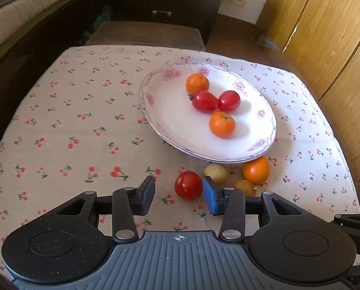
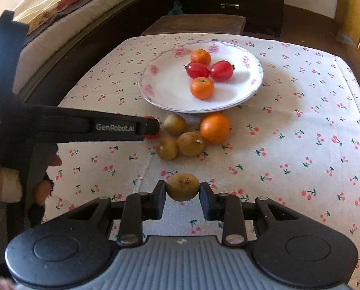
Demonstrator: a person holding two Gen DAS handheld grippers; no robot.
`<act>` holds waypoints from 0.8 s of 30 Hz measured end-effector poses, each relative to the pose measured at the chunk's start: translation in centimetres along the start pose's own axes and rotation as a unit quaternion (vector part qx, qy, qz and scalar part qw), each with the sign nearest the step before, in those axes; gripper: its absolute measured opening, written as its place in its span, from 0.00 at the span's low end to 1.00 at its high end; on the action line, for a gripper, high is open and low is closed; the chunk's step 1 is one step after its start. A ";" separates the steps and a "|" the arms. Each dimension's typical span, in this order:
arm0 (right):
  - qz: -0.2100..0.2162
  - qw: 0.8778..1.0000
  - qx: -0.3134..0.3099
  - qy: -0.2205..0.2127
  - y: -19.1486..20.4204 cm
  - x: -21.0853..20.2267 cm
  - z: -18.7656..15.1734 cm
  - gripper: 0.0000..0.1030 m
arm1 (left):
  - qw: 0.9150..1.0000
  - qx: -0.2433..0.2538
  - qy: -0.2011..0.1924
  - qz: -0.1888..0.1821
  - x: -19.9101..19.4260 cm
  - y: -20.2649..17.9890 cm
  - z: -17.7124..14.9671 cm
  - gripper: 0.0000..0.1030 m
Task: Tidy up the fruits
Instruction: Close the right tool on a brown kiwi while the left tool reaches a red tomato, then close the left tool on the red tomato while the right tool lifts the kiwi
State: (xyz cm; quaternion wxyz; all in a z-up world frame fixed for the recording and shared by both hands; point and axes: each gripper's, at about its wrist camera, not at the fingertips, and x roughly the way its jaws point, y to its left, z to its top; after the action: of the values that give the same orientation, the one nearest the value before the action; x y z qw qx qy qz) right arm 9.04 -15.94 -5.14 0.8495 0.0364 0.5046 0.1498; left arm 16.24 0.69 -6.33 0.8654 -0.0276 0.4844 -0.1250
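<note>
My left tongs [image 1: 178, 194] stand released, the jaws parted and empty, and the round glossy red tomato [image 1: 188, 185] sits on the table just ahead of them, nudged toward the blue-padded right-hand jaw rather than centred in the gap. So I judge the coming move turns on a small sideways shift toward that side before I push forward and close. The tomato is near enough round that no axis matters. My right tongs [image 2: 182, 194] are clenched on a small brownish-yellow round fruit [image 2: 183, 186], stem up, pads touching both flanks. Beyond them, a loose orange mandarin [image 2: 214, 127] and three more brownish fruits lie clustered on the cherry-print tablecloth [image 2: 300, 145], just short of the white flower-rimmed plate [image 2: 155, 96], which already carries two mandarins and two red tomatoes. The left tongs are plainly nearer the loose tomato.
</note>
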 end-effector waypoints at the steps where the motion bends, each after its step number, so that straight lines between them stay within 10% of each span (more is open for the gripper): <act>1: 0.000 1.000 0.001 -0.001 -0.1 -0.1 0.0 0.31 | 1.000 0.002 0.003 0.000 0.2 -0.2 0.0 0.49; 24: -0.012 1.000 0.002 0.004 -0.5 0.0 -0.2 0.31 | 1.000 -0.017 -0.006 0.005 0.9 -0.1 0.1 0.33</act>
State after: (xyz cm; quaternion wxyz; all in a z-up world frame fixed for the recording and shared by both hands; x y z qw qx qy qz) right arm 8.99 -16.48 -5.33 0.8493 0.0309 0.5084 0.1386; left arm 16.74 0.37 -7.02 0.8681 -0.0407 0.4818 -0.1124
